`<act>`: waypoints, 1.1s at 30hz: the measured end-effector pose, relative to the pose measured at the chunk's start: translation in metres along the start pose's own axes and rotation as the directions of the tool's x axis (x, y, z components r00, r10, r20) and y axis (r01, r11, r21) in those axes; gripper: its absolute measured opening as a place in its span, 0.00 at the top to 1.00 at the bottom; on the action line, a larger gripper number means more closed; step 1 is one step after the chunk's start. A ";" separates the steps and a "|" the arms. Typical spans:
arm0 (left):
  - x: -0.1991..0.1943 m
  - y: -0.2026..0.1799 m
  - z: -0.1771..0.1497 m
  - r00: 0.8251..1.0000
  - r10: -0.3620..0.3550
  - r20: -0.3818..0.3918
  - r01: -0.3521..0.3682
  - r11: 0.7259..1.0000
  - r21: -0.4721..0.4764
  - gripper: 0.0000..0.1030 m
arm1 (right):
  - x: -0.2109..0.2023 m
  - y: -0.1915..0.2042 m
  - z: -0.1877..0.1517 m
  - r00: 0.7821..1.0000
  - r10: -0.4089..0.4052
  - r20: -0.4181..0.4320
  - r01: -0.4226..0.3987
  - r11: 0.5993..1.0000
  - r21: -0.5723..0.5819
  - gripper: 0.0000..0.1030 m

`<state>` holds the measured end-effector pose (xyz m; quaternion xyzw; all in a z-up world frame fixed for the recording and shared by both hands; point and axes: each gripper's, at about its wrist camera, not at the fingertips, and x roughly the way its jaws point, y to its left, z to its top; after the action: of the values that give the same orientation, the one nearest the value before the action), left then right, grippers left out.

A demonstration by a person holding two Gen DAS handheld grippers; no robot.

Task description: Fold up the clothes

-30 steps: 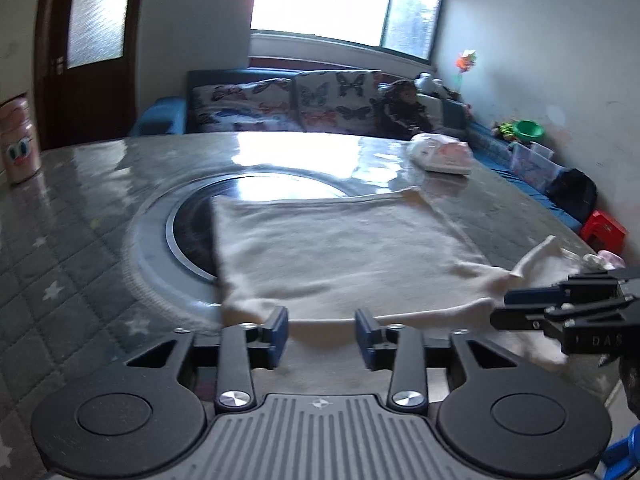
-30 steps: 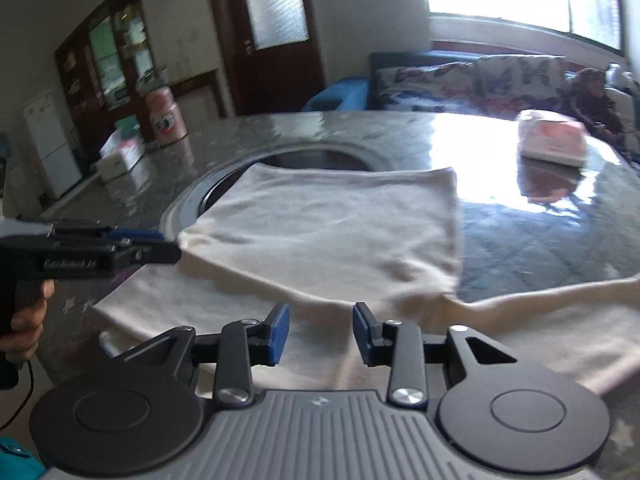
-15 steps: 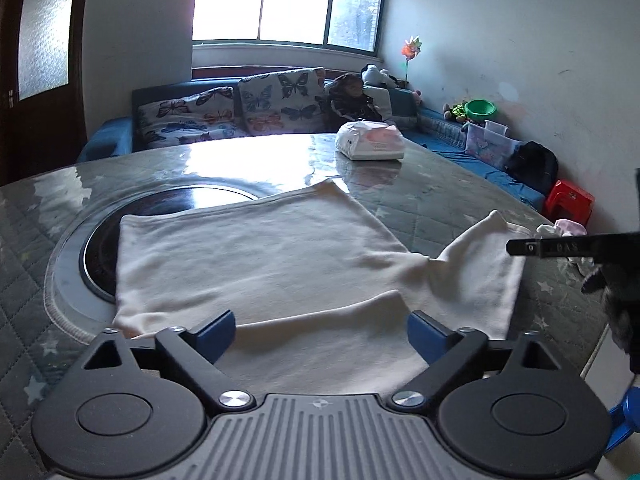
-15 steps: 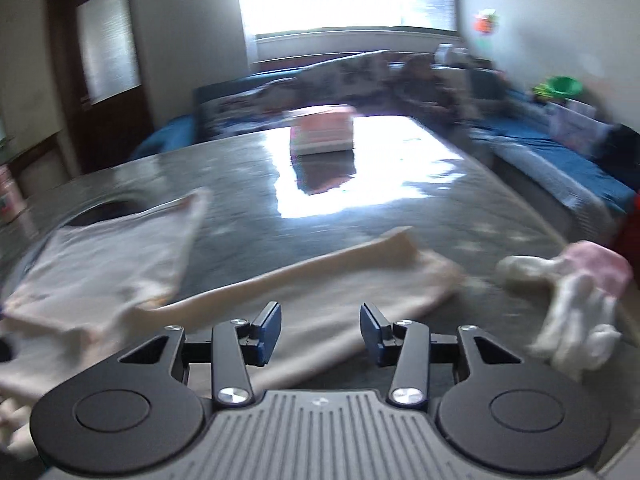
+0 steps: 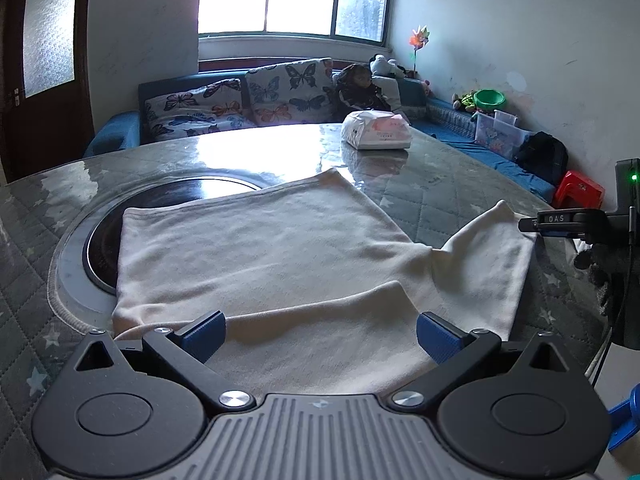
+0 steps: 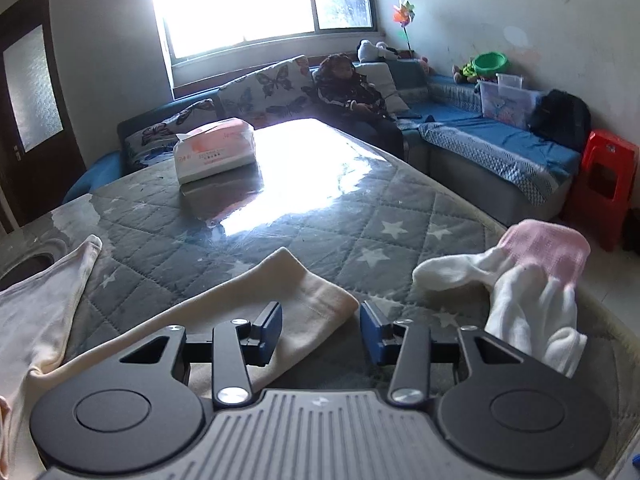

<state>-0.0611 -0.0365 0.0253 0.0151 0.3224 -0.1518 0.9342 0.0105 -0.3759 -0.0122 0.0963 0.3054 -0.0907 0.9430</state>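
Observation:
A cream long-sleeved garment [image 5: 280, 248] lies flat on the grey quilted table [image 5: 440, 184], one sleeve folded across its near part and the other sleeve [image 5: 492, 264] stretched to the right. My left gripper [image 5: 320, 338] is wide open and empty just above the garment's near edge. My right gripper [image 6: 320, 330] is open, its jaws either side of the right sleeve's cuff [image 6: 316, 300], low over it. It also shows from the side in the left wrist view [image 5: 536, 226], at the cuff's far corner.
A pack of tissues [image 5: 376, 130] lies at the table's far side, also in the right wrist view [image 6: 214, 150]. White and pink gloves [image 6: 532, 276] lie at the table's right edge. A dark round inset [image 5: 120, 220] sits under the garment's left part. A sofa stands behind.
My left gripper opened wide and lifted back from the near edge. My right gripper swung right to the outstretched sleeve's cuff and opened a little wider.

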 end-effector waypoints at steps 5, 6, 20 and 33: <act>0.000 -0.001 -0.001 1.000 0.005 -0.005 -0.005 1.000 0.002 0.00 | -0.002 -0.001 0.002 1.000 0.015 0.013 -0.016 1.000 0.018 0.91; 0.000 -0.001 -0.001 1.000 0.007 -0.006 -0.007 1.000 0.003 0.00 | -0.002 -0.002 0.002 1.000 0.021 0.015 -0.021 0.999 0.024 0.92; -0.016 0.022 0.001 0.998 0.053 0.042 -0.052 0.998 -0.032 0.00 | -0.087 0.051 0.036 0.915 0.396 0.079 -0.391 0.918 -0.072 0.93; -0.047 0.072 -0.012 0.984 0.155 0.087 -0.144 0.982 -0.125 0.00 | -0.106 0.174 0.030 0.749 0.654 -0.105 -0.656 0.713 -0.247 0.93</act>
<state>-0.0818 0.0466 0.0394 -0.0234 0.2835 -0.0622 0.9567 -0.0171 -0.2029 0.0965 0.0699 0.2655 0.2916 0.9163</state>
